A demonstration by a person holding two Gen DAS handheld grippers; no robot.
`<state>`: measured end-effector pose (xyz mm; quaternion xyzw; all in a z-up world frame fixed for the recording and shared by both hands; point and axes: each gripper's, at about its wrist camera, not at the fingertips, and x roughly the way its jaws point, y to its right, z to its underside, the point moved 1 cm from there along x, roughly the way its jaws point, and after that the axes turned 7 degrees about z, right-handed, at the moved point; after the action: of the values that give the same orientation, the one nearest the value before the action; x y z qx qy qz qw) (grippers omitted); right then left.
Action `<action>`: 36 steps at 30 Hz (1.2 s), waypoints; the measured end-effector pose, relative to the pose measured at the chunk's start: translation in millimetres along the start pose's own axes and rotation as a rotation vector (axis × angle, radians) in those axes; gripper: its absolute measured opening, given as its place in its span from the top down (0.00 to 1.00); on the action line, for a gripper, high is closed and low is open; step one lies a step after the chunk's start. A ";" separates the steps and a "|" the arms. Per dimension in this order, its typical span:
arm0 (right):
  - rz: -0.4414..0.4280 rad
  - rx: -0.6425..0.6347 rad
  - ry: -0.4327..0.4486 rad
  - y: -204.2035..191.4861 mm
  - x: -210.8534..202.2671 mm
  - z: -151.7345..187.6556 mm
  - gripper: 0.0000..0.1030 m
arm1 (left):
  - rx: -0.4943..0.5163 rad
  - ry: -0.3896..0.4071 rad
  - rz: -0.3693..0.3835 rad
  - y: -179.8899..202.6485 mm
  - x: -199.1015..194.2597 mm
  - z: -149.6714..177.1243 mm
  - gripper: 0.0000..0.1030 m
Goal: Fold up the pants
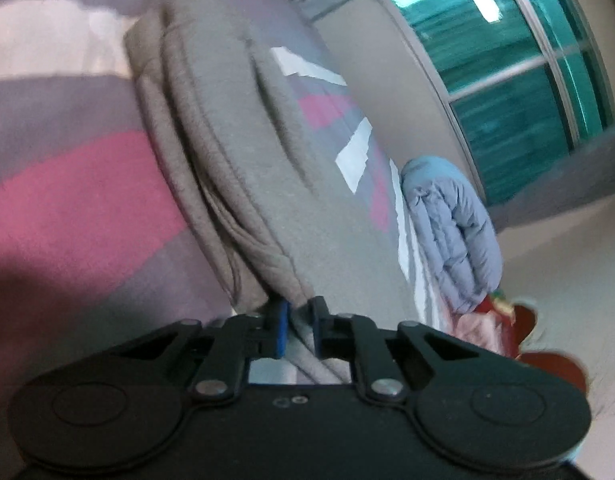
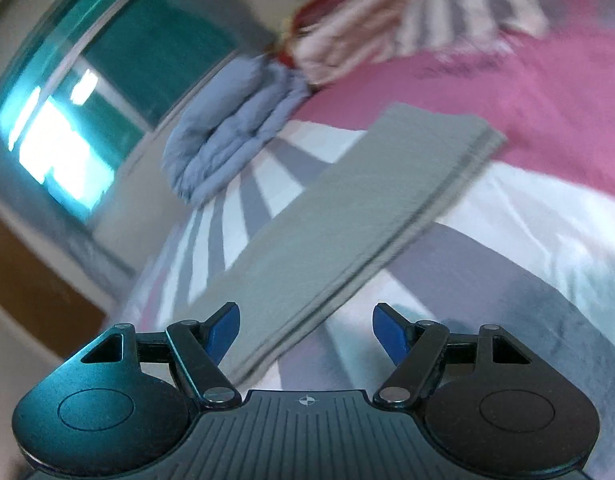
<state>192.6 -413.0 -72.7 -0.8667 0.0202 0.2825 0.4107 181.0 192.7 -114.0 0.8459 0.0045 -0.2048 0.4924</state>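
The grey pants (image 1: 235, 160) lie in thick folded layers on the striped bed cover (image 1: 67, 200). My left gripper (image 1: 298, 320) is shut on the pants' near edge, with grey cloth pinched between the blue pads. In the right wrist view the pants (image 2: 347, 216) form a long flat folded strip running away to the upper right. My right gripper (image 2: 306, 328) is open, its blue fingertips (image 2: 223, 332) wide apart on either side of the strip's near end, and nothing is gripped. Whether the pads touch the cloth is unclear.
The bed cover (image 2: 547, 100) has pink, grey and white bands. A folded pale blue quilt (image 1: 455, 224) (image 2: 227, 136) lies at the bed's far edge by a teal window (image 1: 507, 80) (image 2: 87, 120). Red and striped cloth (image 2: 367, 20) is bunched beyond the quilt.
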 end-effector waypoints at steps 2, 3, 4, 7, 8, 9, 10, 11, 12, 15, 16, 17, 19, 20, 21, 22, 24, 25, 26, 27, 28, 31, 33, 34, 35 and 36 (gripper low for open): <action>-0.008 0.149 0.021 25.8 1.6 -13.6 0.29 | 0.014 -0.002 0.004 -1.5 -2.9 2.6 0.98; -0.022 0.230 0.037 39.1 2.6 -20.6 0.30 | 0.017 -0.007 0.010 -2.6 -3.7 1.8 0.98; -0.029 0.294 0.052 49.8 3.7 -27.8 0.30 | 0.021 -0.015 0.013 -3.0 -3.8 0.4 0.95; -0.009 0.360 0.076 63.3 7.8 -50.3 0.30 | 0.024 -0.034 0.069 -3.2 -12.5 -3.6 0.86; -0.002 0.385 0.070 66.7 10.9 -56.7 0.31 | 0.036 -0.034 0.091 -2.6 -16.3 -4.7 0.84; 0.013 0.403 0.052 69.6 14.6 -61.6 0.38 | 0.058 -0.027 0.097 -1.5 -21.1 -5.1 0.82; 0.032 0.415 0.033 72.0 19.2 -65.7 0.40 | 0.081 -0.014 0.092 -0.1 -24.4 -6.2 0.75; 0.036 0.425 0.019 74.3 23.9 -69.1 0.43 | 0.109 0.004 0.085 2.3 -28.1 -7.9 0.67; 0.044 0.425 0.006 75.5 29.0 -72.3 0.51 | 0.141 0.025 0.068 6.0 -31.2 -8.7 0.64; 0.091 0.443 -0.026 78.7 43.6 -80.3 0.61 | 0.228 0.059 -0.001 16.6 -35.6 -11.7 0.43; 0.103 0.434 -0.030 78.0 47.4 -84.5 0.64 | 0.256 0.066 -0.024 19.7 -36.1 -11.3 0.38; 0.137 0.388 -0.033 73.9 50.9 -90.4 0.81 | 0.296 0.063 -0.051 22.6 -34.7 -10.5 0.38; 0.169 0.259 -0.046 62.2 54.7 -99.1 0.89 | 0.335 0.058 -0.090 23.2 -33.6 -7.3 0.38; 0.156 0.181 -0.025 54.7 49.3 -99.3 0.89 | 0.321 0.057 -0.088 19.7 -34.0 -6.6 0.39; 0.118 0.105 0.010 46.9 41.1 -101.0 0.89 | 0.298 0.066 -0.080 16.1 -35.8 -7.7 0.39; 0.064 0.030 0.059 41.4 29.0 -100.7 0.89 | 0.280 0.088 -0.074 13.3 -38.5 -9.0 0.38; 0.046 -0.097 0.130 44.4 12.6 -92.8 0.89 | 0.260 0.124 -0.095 9.5 -41.7 -10.6 0.38; 0.092 -0.095 0.107 54.7 17.0 -89.3 0.88 | 0.249 0.137 -0.108 7.6 -43.4 -11.1 0.38; 0.151 -0.071 0.055 69.5 25.9 -84.6 0.89 | 0.240 0.147 -0.115 5.9 -45.1 -11.3 0.38; 0.158 -0.046 0.024 84.0 31.2 -79.4 0.89 | 0.234 0.154 -0.125 5.2 -46.5 -12.0 0.37; 0.124 -0.024 0.041 92.3 29.3 -76.7 0.89 | 0.234 0.159 -0.135 5.4 -47.3 -12.6 0.37; 0.152 -0.050 0.044 86.8 26.7 -74.5 0.88 | 0.232 0.185 -0.154 5.7 -52.2 -14.1 0.32; 0.181 -0.085 0.040 70.7 28.4 -77.3 0.89 | 0.236 0.203 -0.165 5.1 -57.2 -15.3 0.26; 0.191 -0.121 0.051 56.8 31.2 -79.8 0.89 | 0.245 0.202 -0.164 6.1 -58.3 -16.8 0.24; 0.182 -0.152 0.069 41.6 32.4 -82.4 0.89 | 0.252 0.202 -0.165 7.1 -59.3 -18.8 0.24; 0.162 -0.174 0.086 27.7 32.9 -82.8 0.89 | 0.257 0.205 -0.167 7.6 -60.0 -20.6 0.23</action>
<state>251.9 -484.7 -67.1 -0.9060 0.0830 0.2778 0.3085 134.6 217.7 -77.7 0.9150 0.0988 -0.1564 0.3586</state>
